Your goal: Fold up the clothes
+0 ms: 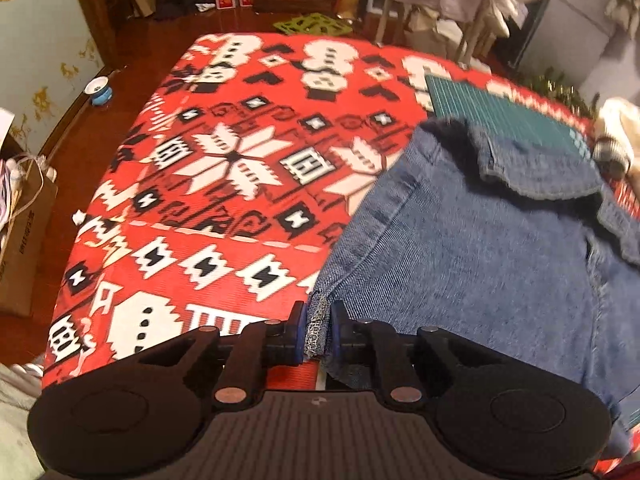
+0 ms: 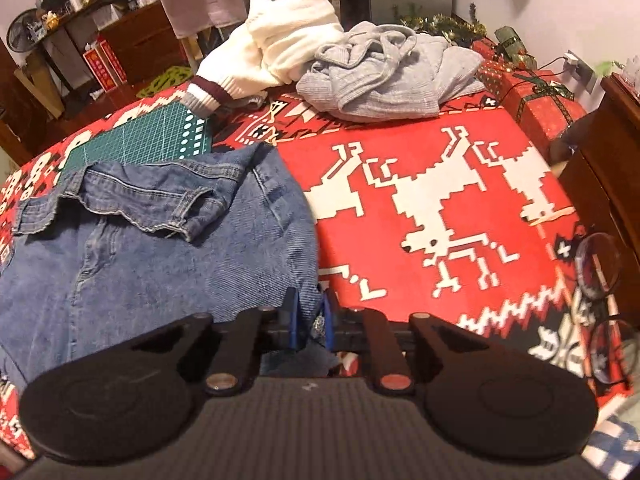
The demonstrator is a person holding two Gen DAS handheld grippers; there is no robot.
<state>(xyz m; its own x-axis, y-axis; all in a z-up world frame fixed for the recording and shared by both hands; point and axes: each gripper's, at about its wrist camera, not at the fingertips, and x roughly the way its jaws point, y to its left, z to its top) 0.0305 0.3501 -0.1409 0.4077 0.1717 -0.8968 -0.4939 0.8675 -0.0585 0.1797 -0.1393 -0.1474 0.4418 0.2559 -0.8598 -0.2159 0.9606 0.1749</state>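
Note:
Blue denim jeans [image 1: 480, 240] lie spread on a red patterned tablecloth [image 1: 224, 168], waistband at the far side. My left gripper [image 1: 317, 330] is shut on the jeans' near left hem corner, which stands pinched between its blue pads. In the right wrist view the same jeans [image 2: 140, 248] fill the left half. My right gripper [image 2: 311, 318] is shut on the near right edge of the denim. A white sweater [image 2: 280, 40] and a grey garment [image 2: 392, 76] lie crumpled at the table's far side.
A green cutting mat [image 2: 148, 140] lies under the jeans' waistband. Wrapped red gift boxes [image 2: 540, 96] and a wooden cabinet [image 2: 608, 152] stand at the right. Eyeglasses [image 2: 600, 280] rest near the right table edge. A blue bowl [image 1: 98, 90] sits on the floor at left.

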